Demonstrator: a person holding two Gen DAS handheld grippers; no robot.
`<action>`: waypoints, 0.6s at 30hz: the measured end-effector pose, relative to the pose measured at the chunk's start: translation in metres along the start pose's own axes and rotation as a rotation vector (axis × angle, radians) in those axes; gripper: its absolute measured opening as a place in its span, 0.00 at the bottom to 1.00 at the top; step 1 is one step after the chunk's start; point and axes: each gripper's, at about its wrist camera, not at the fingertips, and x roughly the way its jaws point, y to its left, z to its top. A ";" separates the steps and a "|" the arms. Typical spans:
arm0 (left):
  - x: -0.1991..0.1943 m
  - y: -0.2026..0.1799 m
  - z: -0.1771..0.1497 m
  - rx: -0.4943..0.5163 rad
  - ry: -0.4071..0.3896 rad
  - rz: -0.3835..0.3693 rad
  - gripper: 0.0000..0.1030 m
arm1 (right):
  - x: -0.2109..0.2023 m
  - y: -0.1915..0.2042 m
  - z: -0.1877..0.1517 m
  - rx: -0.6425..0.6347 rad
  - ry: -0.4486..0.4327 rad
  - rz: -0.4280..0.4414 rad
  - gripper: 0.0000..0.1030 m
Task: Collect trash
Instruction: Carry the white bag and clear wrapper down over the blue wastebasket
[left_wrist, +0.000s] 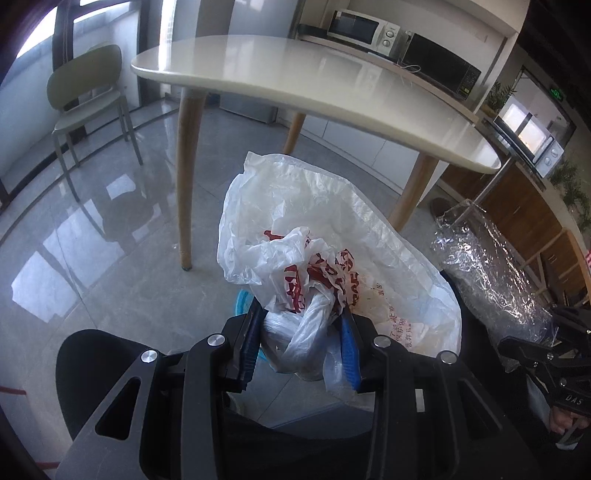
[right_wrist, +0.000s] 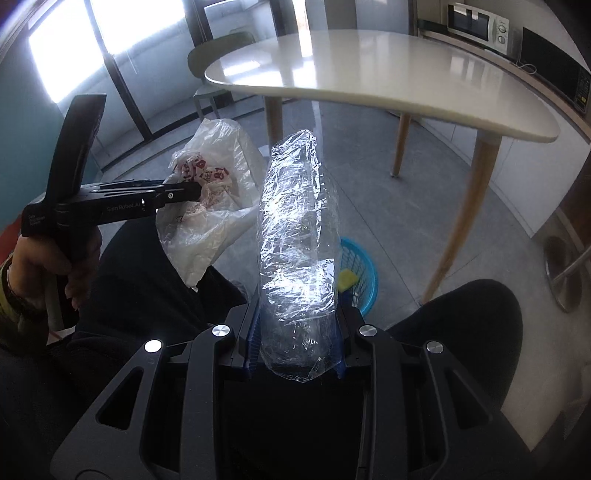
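Left gripper (left_wrist: 301, 343) clamped on knotted white plastic bag (left_wrist: 314, 236) mid-frame, right gripper (right_wrist: 297, 339) clamped on crinkly clear wrap (right_wrist: 295, 229) centre-frame above blue basket (right_wrist: 364, 273); both likely light, soft, slippery, best pinched at bunched folds.

Floor (left_wrist: 122, 258): glossy grey tiles. Standing directly on it: a cream table (left_wrist: 332, 85) on tapered wooden legs, a pale green chair (left_wrist: 88, 107) (near the windows), and a blue mesh basket (right_wrist: 360, 271) (containing a yellow item).
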 end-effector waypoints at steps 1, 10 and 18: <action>0.005 0.002 -0.002 -0.002 0.008 0.006 0.35 | 0.008 -0.002 -0.001 0.006 0.015 0.004 0.28; 0.048 0.014 -0.005 -0.034 0.085 0.047 0.35 | 0.070 -0.033 0.012 0.105 0.089 0.005 0.28; 0.104 0.019 0.000 -0.035 0.168 0.104 0.35 | 0.146 -0.053 0.021 0.165 0.191 -0.029 0.28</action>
